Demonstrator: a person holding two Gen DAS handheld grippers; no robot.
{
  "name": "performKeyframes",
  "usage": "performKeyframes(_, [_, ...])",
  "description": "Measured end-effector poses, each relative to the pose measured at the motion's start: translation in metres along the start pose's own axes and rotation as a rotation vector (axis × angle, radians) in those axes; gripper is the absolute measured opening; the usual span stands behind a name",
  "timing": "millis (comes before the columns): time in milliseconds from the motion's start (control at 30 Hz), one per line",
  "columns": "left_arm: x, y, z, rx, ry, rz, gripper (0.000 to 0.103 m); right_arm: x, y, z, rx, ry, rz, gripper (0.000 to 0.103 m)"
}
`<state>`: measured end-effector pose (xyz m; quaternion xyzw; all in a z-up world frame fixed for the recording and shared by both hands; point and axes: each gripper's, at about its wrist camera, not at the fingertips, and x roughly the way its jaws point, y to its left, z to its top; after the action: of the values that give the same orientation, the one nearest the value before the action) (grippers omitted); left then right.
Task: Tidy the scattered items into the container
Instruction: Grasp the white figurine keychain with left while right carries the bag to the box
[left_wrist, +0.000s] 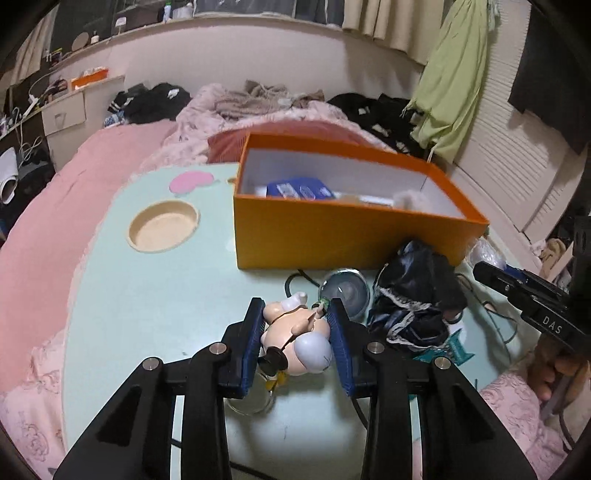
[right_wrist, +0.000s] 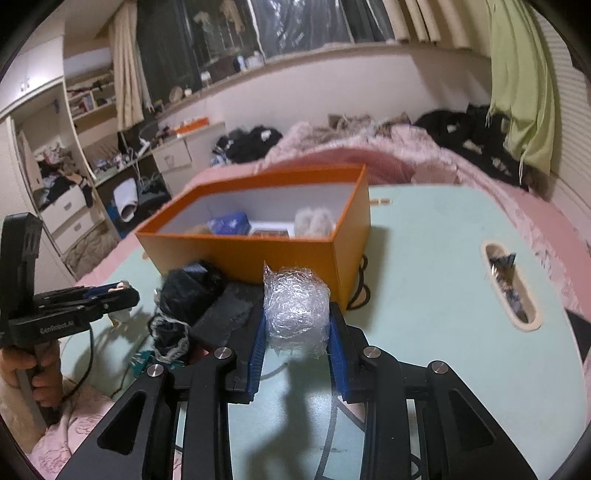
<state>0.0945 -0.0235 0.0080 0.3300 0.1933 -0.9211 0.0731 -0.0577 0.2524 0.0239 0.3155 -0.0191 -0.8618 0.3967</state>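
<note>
Clamping a small figurine lengthwise, the left gripper sits just short of the orange box ahead, while the right gripper pinches a bubble-wrap ball beside its wall.

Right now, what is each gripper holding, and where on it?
Left gripper: a small figurine, pads pressing its two sides. Right gripper: a bubble-wrapped bundle, clamped across its lower sides.
</note>
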Motion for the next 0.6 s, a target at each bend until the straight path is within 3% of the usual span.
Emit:
performKeyframes(200, [-0.019,-0.002,0.016,0.002,-0.037,-0.035,0.036,-0.01,0.009,0.021,-0.015,-0.044,0.029,0.03])
performKeyframes(433, [-0.049,-0.032,0.094,0.082,-0.192,-0.057,0.035,-0.01,0.025,0.084,-0.073,-0.136,0.005,0.03])
performKeyframes(533, [-0.043,-0.042,0.122,0.081,-0.24,-0.053,0.035,0.008,0.029,0.098,-0.096,-0.13,-0.035,0.031])
performKeyframes(567, [-0.033,-0.043,0.128,0.068,-0.249,-0.048,0.036,0.015,0.027,0.097,-0.101,-0.111,-0.051,0.035])
performKeyframes(600, [-0.02,-0.041,0.131,0.052,-0.243,-0.038,0.049,0.029,0.026,0.095,-0.099,-0.071,-0.076,0.055])
